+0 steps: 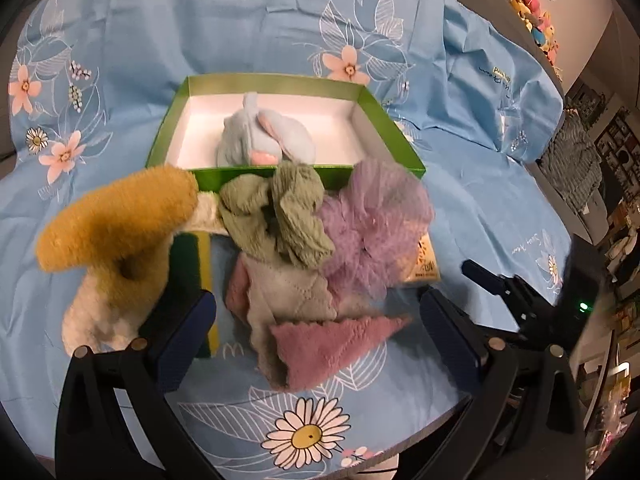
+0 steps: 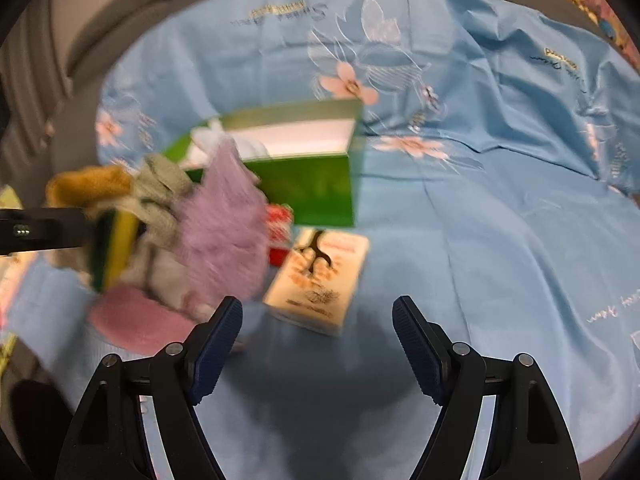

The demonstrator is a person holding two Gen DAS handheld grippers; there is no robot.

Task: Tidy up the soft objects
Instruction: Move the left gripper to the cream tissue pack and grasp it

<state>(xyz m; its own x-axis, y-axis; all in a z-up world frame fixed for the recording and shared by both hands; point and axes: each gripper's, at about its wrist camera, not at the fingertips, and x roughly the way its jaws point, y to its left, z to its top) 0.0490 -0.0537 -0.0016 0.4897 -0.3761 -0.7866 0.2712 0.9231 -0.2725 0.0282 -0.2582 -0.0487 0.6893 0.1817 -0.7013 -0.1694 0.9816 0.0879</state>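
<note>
Soft pile (image 1: pixel 288 240) heaped on blue floral cloth (image 1: pixel 160 60), just at 6 o'clock of green box (image 1: pixel 376 120).

Inside box: pale blue plush (image 1: pixel 260 136). In pile: mustard plush (image 1: pixel 120 224) at 9 o'clock, olive cloth (image 1: pixel 276 208) centre, lilac mesh puff (image 1: pixel 372 224) at 3 o'clock, pink-grey towel (image 1: pixel 304 320) at 6 o'clock, green-yellow sponge (image 1: pixel 200 256) beneath. Left gripper (image 1: pixel 316 320) spread wide, released, straddling towel. Right gripper (image 2: pixel 318 320) likewise agape, grasping nothing, near printed packet (image 2: pixel 316 280).
</note>
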